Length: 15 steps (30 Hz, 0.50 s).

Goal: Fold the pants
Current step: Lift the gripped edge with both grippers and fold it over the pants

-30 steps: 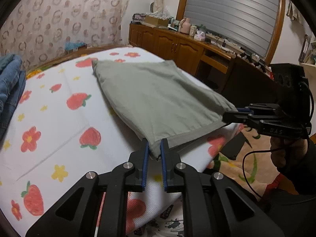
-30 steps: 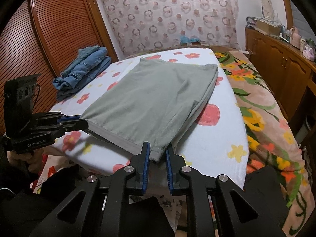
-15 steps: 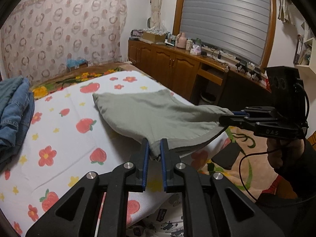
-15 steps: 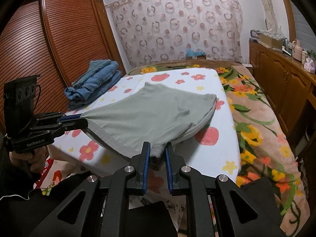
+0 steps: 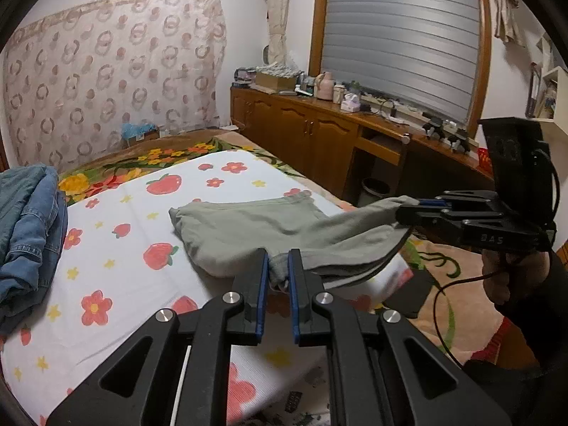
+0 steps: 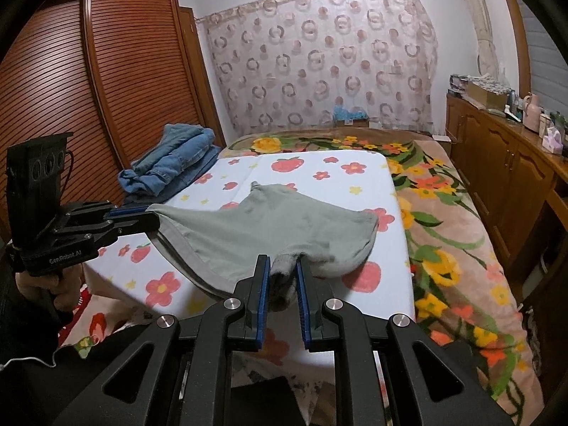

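Observation:
Grey-green pants (image 5: 245,229) hang between my two grippers above a white sheet printed with strawberries and flowers (image 5: 135,220). The far fold of the pants still rests on the sheet (image 6: 280,209). My left gripper (image 5: 277,269) is shut on one corner of the near edge of the pants. My right gripper (image 6: 282,266) is shut on the other corner of the near edge. Each gripper shows in the other's view, the right one (image 5: 408,209) and the left one (image 6: 149,216), with the pants edge stretched between them.
A stack of folded blue jeans (image 6: 174,163) lies at the sheet's far left. A floral brown blanket (image 6: 458,234) covers the bed's right side. A wooden cabinet (image 5: 319,142) with clutter runs along the right wall; a slatted wardrobe (image 6: 106,88) stands left.
Both grippers have lifted and pulled the near edge of the pants up off the sheet. The pants went from lying flat to hanging and bunching, only the far part still on the bed.

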Tool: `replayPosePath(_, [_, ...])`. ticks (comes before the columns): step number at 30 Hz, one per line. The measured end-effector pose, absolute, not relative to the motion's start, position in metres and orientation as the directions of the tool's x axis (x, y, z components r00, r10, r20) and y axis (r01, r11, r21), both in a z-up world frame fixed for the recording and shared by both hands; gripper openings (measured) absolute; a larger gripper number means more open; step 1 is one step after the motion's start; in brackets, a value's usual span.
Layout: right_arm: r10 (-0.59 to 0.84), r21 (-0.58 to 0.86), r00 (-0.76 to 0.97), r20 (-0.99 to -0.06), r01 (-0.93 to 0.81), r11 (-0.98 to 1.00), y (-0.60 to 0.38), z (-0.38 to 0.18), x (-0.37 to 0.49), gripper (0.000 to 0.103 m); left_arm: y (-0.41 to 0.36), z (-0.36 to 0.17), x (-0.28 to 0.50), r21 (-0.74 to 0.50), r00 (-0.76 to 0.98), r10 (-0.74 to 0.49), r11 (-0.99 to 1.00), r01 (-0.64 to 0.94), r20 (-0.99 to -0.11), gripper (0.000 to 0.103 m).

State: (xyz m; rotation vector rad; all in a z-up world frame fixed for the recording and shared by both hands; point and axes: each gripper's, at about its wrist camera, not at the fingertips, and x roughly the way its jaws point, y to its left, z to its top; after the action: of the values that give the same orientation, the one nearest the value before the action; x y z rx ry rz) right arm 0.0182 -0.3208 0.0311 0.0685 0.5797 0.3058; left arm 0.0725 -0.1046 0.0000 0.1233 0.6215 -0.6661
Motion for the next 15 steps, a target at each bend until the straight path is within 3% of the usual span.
replayPosePath(15, [0.26,0.147,0.79,-0.554,-0.215,0.965,-0.318,0.02,0.088,0.015,-0.116,-0.029,0.145,-0.065,0.603,-0.468,0.821,0.567,-0.646,0.012])
